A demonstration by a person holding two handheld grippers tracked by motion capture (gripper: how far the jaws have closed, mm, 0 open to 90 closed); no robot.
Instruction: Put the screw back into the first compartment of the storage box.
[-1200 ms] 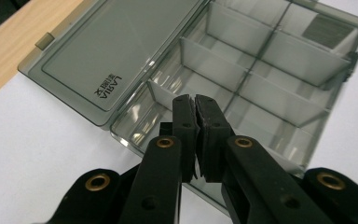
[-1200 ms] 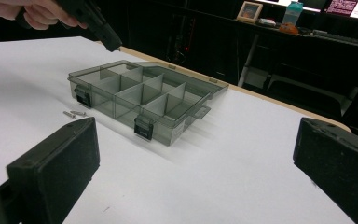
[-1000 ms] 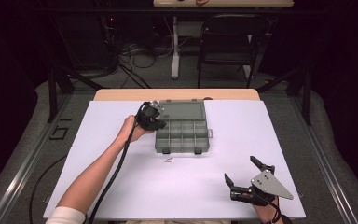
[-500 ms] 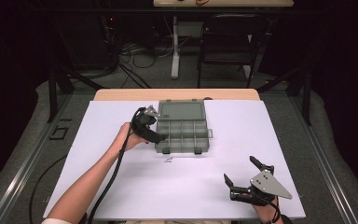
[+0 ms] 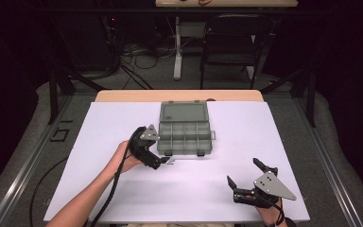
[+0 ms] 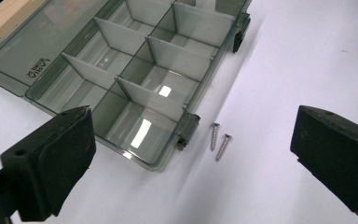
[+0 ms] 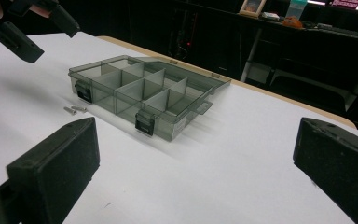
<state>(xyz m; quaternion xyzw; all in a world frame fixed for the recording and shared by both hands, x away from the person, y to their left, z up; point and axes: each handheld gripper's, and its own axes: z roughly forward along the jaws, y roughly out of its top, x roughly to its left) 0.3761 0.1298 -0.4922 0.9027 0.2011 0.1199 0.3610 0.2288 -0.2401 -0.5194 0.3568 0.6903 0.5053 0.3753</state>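
Two screws lie between left tool's just-opened jaws; right tool open.

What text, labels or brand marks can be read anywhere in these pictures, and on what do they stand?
Embossed mark on the lid of the open compartment box, left gripper view: seen upside down and too small to read with certainty.
Signs at the top right background, right gripper view: too blurred to read.

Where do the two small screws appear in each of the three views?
High view: the two screws lie just below the organizer box, at its lower left corner.
Left gripper view: screws right of centre, beside the box latch.
Right gripper view: screws at left.
Shared landmark: that latch.
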